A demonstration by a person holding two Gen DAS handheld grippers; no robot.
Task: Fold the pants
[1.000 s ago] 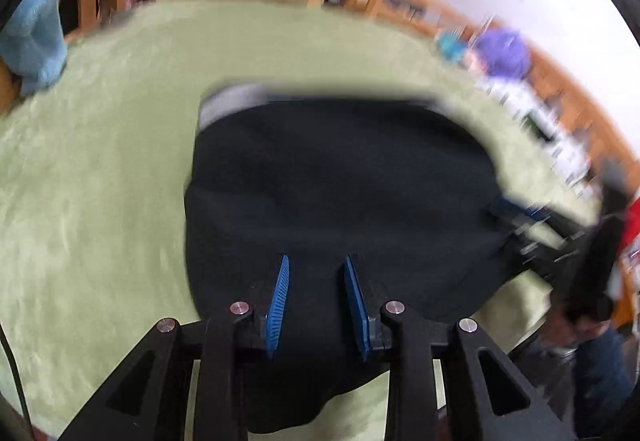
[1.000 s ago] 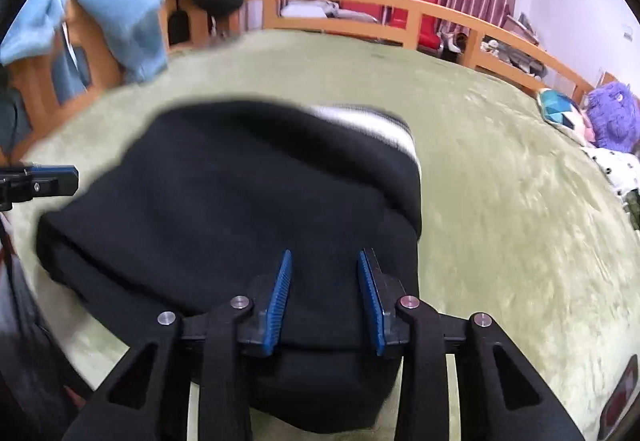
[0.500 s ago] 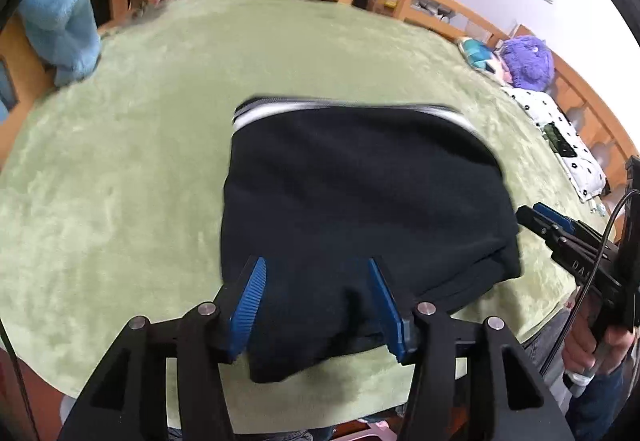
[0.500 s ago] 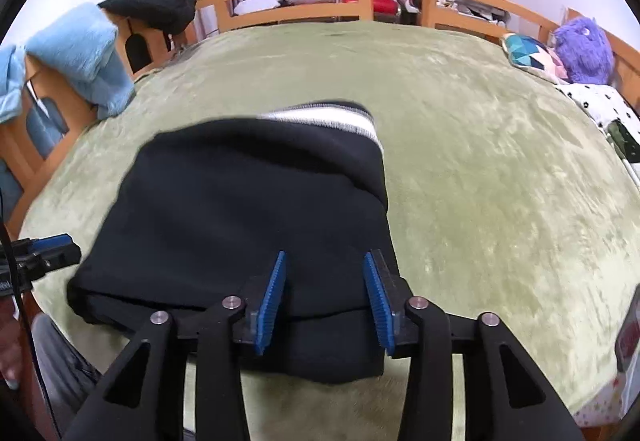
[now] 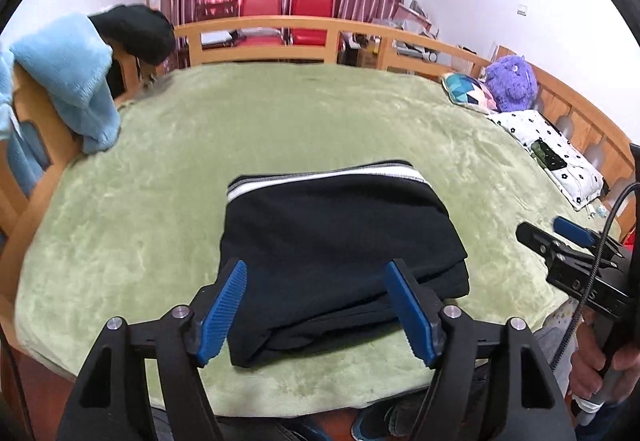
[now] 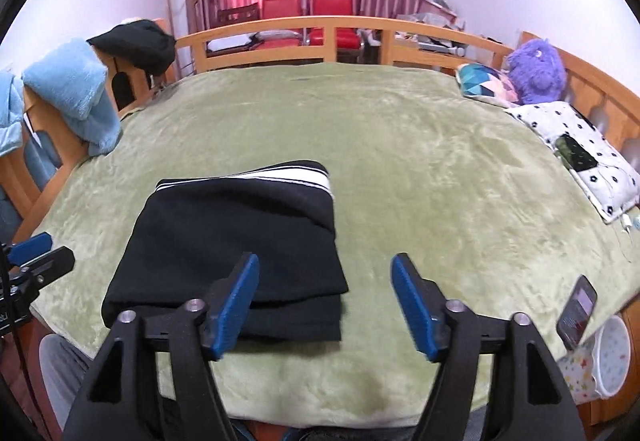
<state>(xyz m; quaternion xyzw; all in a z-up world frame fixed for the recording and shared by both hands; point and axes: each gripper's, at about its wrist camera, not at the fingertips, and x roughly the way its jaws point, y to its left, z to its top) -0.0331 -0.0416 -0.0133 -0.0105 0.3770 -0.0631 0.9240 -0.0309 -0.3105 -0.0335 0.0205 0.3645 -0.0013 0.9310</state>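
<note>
- Pants (image 5: 340,241), black with a white-striped waistband (image 5: 324,175) at the far edge, lie folded into a compact stack on the green bed blanket (image 5: 280,121), near the front edge of the bed.
- Left gripper (image 5: 316,311): jaws spread wide, holding nothing; it hangs over the near edge of the stack, apart from the cloth as far as I can tell.
- Right gripper (image 6: 324,305): also wide open and empty; its left finger sits in front of the stack's near right corner, its right finger over bare blanket.
- In the right wrist view the stack (image 6: 236,253) lies left of centre, layers visible at the near edge, corners roughly aligned.
- Step, my read: the final fold looks done and released; task near complete or complete.
- Next move, if any: a light tidy of the near edge, where the lower layer sticks out a bit past the top one at the right corner; needs a gentle pinch or press, not a drag, or the layers may slip.
- Around: a phone (image 6: 578,311) on the blanket's right front edge, well apart from the stack; a purple plush toy (image 6: 536,69) and a patterned pillow (image 6: 484,83) at the far right; a blue fleece (image 5: 76,77) draped over the wooden bed rail on the left.
</note>
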